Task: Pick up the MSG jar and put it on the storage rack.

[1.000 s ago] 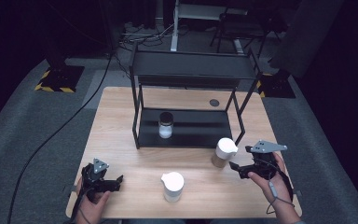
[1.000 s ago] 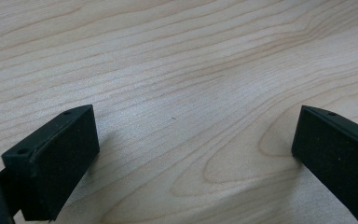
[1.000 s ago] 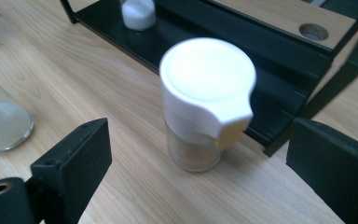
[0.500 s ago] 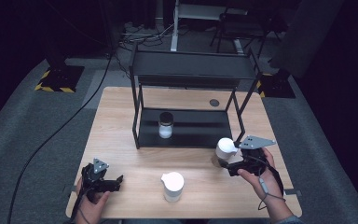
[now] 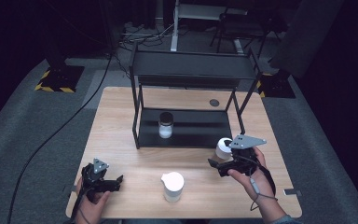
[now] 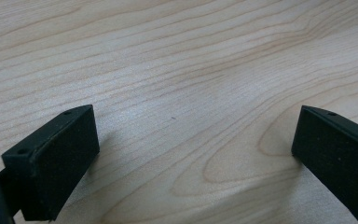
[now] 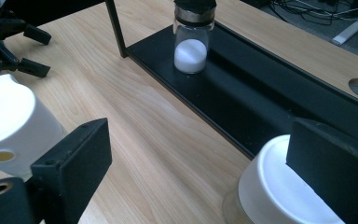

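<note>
White-lidded jar (image 5: 223,148) sits on the table (image 5: 121,121) just in front of the rack (image 5: 191,70). I see the right gripper (image 7: 196,172) spread wide, one jaw over its lid (contact unclear), holding nothing. Left gripper (image 6: 191,158) also wide, empty, low over bare wood. Second white container (image 5: 173,185) near front edge; glass jar (image 5: 166,125) on the rack's lower shelf. Dark room, grey floor.

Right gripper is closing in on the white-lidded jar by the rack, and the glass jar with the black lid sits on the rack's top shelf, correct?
Not quite: the glass jar stands on the rack's bottom shelf, as the high view shows. The right gripper, jaws open, is at the white-lidded jar.
</note>
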`<state>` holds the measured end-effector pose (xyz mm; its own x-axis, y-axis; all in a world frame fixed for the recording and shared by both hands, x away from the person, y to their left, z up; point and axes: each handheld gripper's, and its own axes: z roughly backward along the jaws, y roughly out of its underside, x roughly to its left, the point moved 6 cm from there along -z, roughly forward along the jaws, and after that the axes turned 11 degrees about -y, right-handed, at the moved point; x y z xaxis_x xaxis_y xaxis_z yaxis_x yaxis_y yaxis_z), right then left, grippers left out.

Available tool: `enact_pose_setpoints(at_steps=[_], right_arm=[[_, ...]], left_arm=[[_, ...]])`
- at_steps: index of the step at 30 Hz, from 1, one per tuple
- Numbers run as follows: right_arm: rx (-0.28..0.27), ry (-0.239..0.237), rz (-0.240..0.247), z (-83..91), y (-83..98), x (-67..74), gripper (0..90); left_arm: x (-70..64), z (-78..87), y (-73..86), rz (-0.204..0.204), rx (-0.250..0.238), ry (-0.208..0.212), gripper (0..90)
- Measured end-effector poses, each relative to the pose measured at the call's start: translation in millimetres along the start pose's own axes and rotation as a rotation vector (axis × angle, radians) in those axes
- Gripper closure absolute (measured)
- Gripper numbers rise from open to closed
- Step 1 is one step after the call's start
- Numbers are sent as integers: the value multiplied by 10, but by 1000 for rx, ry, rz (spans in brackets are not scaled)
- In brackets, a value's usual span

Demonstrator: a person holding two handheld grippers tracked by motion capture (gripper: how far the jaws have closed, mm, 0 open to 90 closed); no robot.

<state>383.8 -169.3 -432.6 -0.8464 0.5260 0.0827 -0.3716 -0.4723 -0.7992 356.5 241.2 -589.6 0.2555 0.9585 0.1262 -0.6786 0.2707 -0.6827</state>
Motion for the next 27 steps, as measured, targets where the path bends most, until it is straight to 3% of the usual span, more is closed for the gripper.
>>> enact_pose_setpoints(at_steps=[27], right_arm=[[-2,-3,20,-194,-140,354,66]], left_arm=[[-1,0,0,1,0,1,2]])
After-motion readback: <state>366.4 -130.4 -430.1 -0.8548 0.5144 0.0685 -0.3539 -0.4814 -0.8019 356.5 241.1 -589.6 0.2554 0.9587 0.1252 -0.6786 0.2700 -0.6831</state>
